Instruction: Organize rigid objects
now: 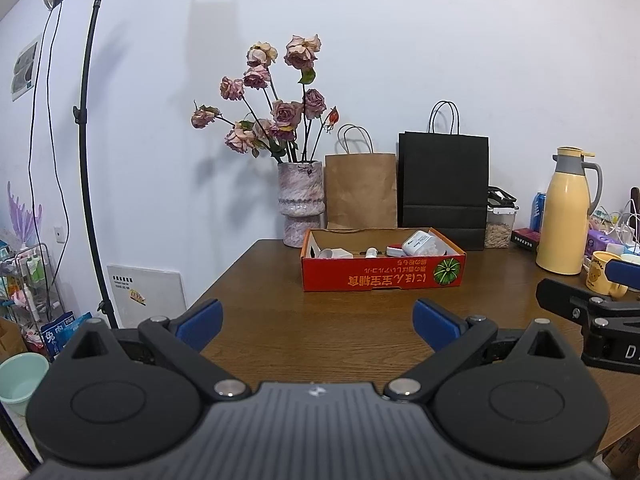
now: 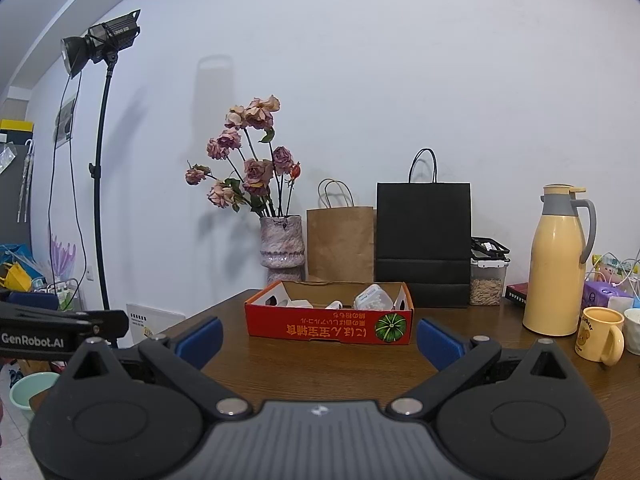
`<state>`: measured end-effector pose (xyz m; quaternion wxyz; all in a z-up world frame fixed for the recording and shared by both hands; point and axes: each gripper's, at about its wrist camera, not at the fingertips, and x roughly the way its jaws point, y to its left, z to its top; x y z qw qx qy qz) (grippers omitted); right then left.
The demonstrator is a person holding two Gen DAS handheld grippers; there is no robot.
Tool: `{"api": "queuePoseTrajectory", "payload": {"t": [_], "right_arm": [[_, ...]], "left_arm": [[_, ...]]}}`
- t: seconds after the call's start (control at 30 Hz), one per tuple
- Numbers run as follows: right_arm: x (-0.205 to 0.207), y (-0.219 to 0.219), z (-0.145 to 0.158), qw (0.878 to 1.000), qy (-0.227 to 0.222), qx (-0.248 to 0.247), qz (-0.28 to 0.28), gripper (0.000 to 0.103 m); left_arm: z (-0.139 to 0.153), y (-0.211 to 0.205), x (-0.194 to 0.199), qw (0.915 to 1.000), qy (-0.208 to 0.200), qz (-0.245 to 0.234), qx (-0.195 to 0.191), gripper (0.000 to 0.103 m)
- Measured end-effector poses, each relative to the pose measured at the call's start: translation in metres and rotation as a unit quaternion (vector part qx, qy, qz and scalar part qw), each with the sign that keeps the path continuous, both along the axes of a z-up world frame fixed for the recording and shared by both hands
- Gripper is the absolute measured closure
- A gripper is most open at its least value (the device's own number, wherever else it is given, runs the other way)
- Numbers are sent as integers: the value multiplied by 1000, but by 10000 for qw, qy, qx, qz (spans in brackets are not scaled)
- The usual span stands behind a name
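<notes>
From my left wrist view, my left gripper [image 1: 318,322] hangs above the wooden table [image 1: 280,344], its blue pads spread wide with nothing between them. The red cardboard box [image 1: 383,276] sits ahead near the table's middle, holding small white rigid objects [image 1: 422,245]. Behind it stand a vase of dried roses [image 1: 301,204], a brown paper bag [image 1: 361,191] and a black paper bag [image 1: 445,188]. My right gripper [image 1: 580,304] juts in at the right edge.

From my right wrist view, that gripper [image 2: 319,338] is equally wide apart and empty. A yellow thermos [image 2: 556,264] and a yellow bear mug [image 2: 600,334] stand right of the box.
</notes>
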<state>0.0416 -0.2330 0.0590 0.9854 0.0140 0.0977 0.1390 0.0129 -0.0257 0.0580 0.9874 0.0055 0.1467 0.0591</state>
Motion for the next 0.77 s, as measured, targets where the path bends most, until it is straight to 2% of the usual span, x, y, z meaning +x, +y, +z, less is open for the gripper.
{"api": "queuePoseTrajectory", "payload": {"t": [0.77], "right_arm": [[0,2,-2,10000,12,-3,1,0]], "left_arm": [[-2,1,-2,10000,-7,-22,-11,0]]}}
